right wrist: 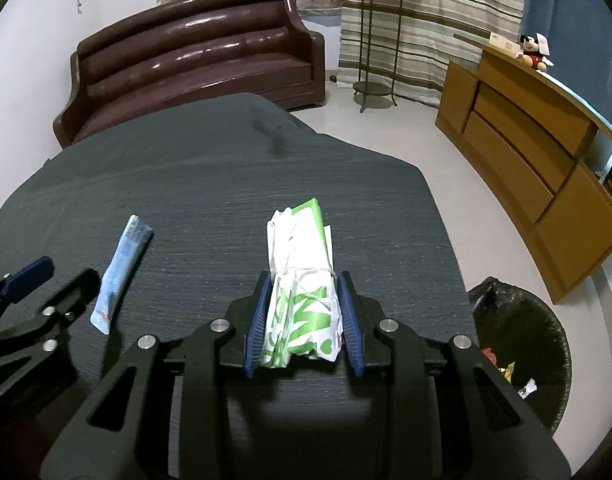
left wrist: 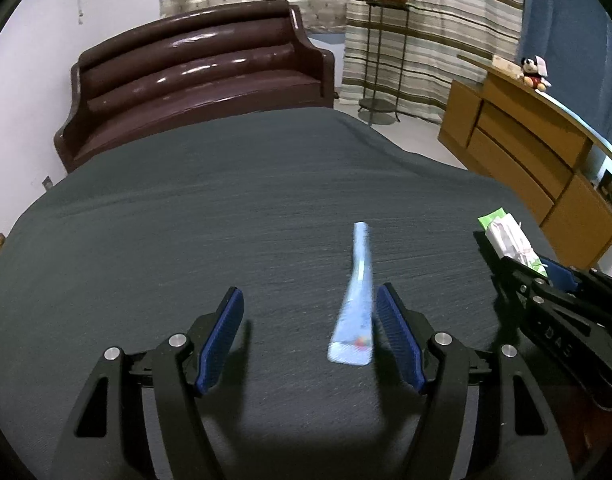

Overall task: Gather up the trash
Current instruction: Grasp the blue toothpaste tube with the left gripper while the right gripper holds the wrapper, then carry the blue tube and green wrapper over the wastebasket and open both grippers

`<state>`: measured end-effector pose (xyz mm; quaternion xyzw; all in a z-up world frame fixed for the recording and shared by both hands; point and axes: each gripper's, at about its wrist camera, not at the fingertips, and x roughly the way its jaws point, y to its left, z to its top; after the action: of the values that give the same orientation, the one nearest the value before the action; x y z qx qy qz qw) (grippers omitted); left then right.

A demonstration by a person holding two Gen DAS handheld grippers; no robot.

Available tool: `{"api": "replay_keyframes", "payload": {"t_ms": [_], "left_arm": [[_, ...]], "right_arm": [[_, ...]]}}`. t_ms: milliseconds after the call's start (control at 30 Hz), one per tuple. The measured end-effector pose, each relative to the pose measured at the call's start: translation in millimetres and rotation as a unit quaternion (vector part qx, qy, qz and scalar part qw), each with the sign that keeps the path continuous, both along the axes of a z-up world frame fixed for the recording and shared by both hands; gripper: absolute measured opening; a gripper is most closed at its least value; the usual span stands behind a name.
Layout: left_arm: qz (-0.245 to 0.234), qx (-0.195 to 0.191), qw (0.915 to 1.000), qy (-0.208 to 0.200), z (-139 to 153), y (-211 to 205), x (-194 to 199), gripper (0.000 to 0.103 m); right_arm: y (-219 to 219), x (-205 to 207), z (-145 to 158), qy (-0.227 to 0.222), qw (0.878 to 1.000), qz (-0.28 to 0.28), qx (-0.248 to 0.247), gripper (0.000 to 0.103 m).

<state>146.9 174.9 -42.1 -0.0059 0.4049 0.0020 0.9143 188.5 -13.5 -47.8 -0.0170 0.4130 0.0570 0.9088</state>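
A long light-blue wrapper lies flat on the dark grey tablecloth. My left gripper hovers open over it, and the wrapper sits just inside the right finger, with no pad touching it. In the right wrist view the same wrapper lies beside the left gripper. My right gripper is shut on a folded green-and-white plastic packet tied with a rubber band. Both blue pads press its sides. The packet also shows at the right edge of the left wrist view.
A bin lined with a black bag, holding a few scraps, stands on the floor right of the table. A brown leather sofa is behind the table. A wooden cabinet runs along the right wall, and a metal plant stand is at the back.
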Motion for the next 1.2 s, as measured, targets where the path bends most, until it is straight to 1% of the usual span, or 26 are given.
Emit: {"api": "replay_keyframes", "payload": {"t_ms": [133,200,233,267,300,367,400,433,467,500,633,767,1067,1200], "left_arm": [[-0.006,-0.002,0.9998,0.017,-7,-5,8,0.067],[-0.009,-0.002,0.9997,0.023,-8,-7,9,0.062],[-0.012,-0.002,0.9996,0.026,-9,-6,10,0.057],[-0.014,-0.004,0.9995,0.029,-9,-7,10,0.049],[-0.016,-0.003,0.9993,0.034,-10,-8,11,0.046],[-0.020,0.001,0.9994,0.029,-9,-9,10,0.038],[-0.021,0.002,0.9994,0.028,-9,-9,9,0.036],[-0.023,0.003,0.9994,0.027,-10,-9,8,0.031],[-0.024,0.005,0.9994,0.026,-9,-10,8,0.024],[-0.025,0.008,0.9994,0.024,-9,-11,7,0.021],[-0.032,0.008,0.9992,0.021,-9,-13,6,0.018],[-0.037,-0.003,0.9991,0.019,-9,-13,6,0.016],[-0.033,0.002,0.9994,0.006,-5,-14,-5,0.016],[-0.028,-0.001,0.9996,0.005,-2,-11,-12,0.016]], "right_arm": [[-2,0,-1,0.000,1.000,0.004,0.006,0.032],[-2,0,-1,0.000,1.000,0.007,0.007,0.032],[-3,0,-1,0.001,1.000,0.007,0.008,0.032],[-4,1,-1,0.001,1.000,0.007,0.009,0.032],[-4,1,-2,0.002,1.000,0.008,0.011,0.032],[-4,3,-2,0.004,1.000,0.008,0.012,0.033],[-4,3,-2,0.004,1.000,0.009,0.012,0.033],[-4,3,-2,0.004,1.000,0.009,0.011,0.033],[-3,3,-2,0.004,1.000,0.009,0.010,0.033],[-3,3,-2,0.004,1.000,0.009,0.008,0.033],[-2,3,-3,0.004,1.000,0.008,0.003,0.033],[0,1,-3,0.002,1.000,0.005,-0.003,0.033],[3,-11,-1,-0.001,1.000,0.004,-0.007,0.032],[4,-19,0,0.000,1.000,0.005,-0.006,0.033]]}}
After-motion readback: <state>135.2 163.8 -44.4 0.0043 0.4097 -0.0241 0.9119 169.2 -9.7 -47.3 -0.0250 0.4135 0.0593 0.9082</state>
